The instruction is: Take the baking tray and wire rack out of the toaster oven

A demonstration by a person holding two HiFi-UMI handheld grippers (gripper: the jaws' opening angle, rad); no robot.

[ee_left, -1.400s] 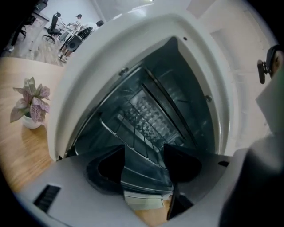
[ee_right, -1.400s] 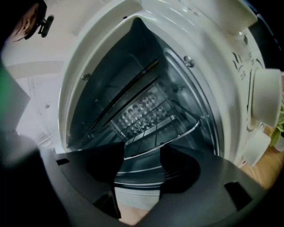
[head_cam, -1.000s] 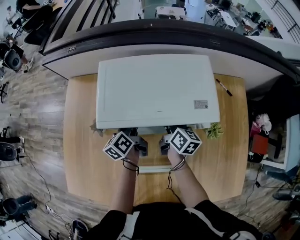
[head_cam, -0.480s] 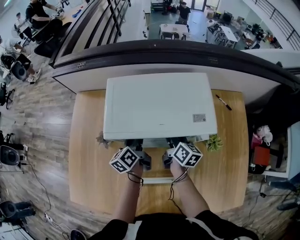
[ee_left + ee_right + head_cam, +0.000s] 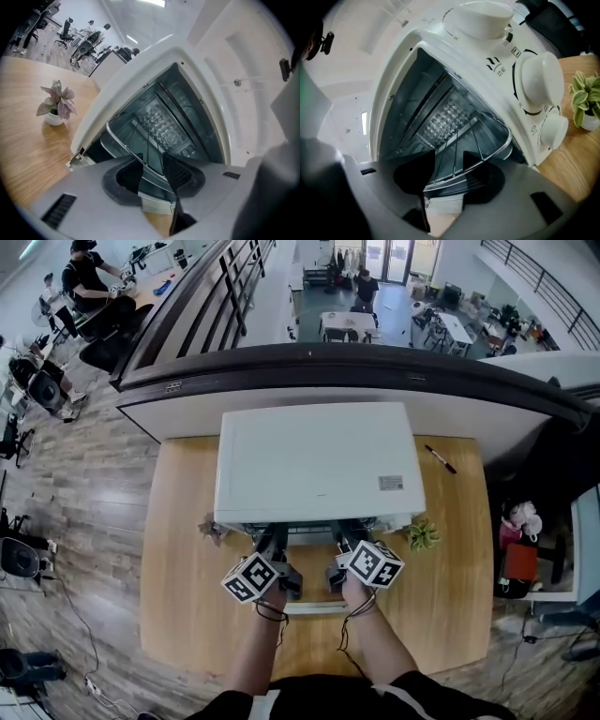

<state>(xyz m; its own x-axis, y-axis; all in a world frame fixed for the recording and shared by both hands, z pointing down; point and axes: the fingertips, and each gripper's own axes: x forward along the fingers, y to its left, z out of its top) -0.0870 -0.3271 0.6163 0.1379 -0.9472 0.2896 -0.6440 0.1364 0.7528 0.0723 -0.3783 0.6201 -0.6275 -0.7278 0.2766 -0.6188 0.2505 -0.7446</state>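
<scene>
- The left gripper (image 5: 152,164) has just been closing its jaws; its pads now pinch the front edge of the wire rack (image 5: 150,133), one on each side.
- The right gripper (image 5: 450,157) has just been opening its jaws; they stand apart, with the rack's front bar and the lip of the baking tray (image 5: 443,192) crossing the gap.
- The tray lies directly under the rack; beyond the fingertips both run back into the toaster oven (image 5: 319,465).
- A second ago the marker cubes sat tight against the oven's front; now both grippers sit back toward the person, fingers showing.
- The oven stays put on the table (image 5: 178,568).
</scene>
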